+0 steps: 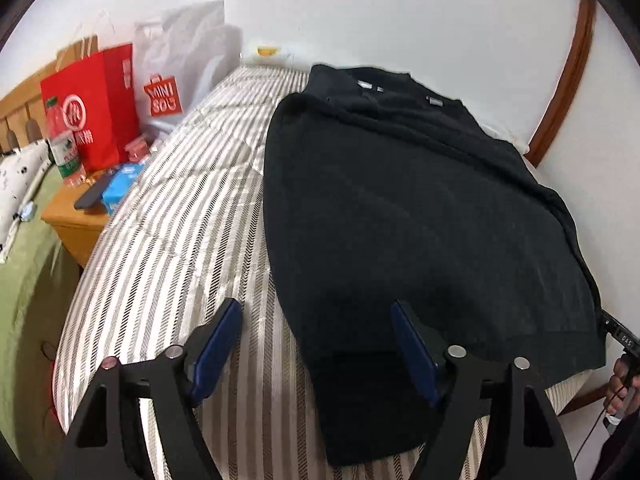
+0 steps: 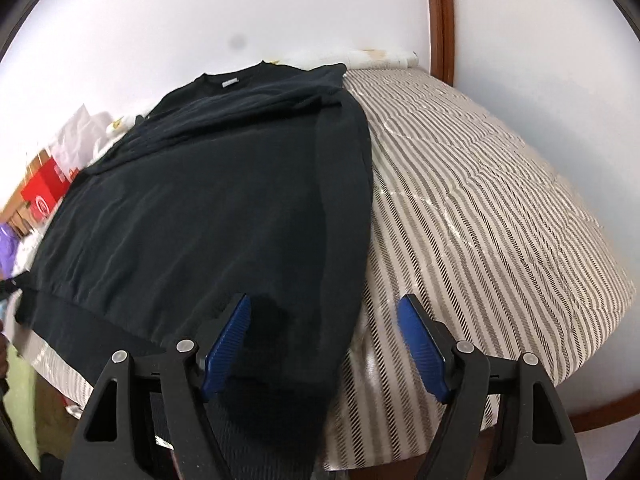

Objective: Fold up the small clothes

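Observation:
A black long-sleeved sweater (image 1: pixel 400 208) lies flat on the striped bed, collar toward the far wall, both sleeves folded in over the body. It also shows in the right wrist view (image 2: pixel 208 200). My left gripper (image 1: pixel 316 344) is open and empty, just above the sleeve cuff (image 1: pixel 360 392) at the near hem. My right gripper (image 2: pixel 324 340) is open and empty, over the other sleeve's cuff (image 2: pixel 280 344) near the bed's front edge.
The striped mattress (image 1: pixel 180 220) extends left of the sweater and right of it (image 2: pixel 500 220). A wooden nightstand (image 1: pixel 76 224) holds a red bag (image 1: pixel 96 100), a white Miniso bag (image 1: pixel 172 76), a bottle (image 1: pixel 64 148) and a phone. A wooden headboard frame (image 2: pixel 440 16) stands by the wall.

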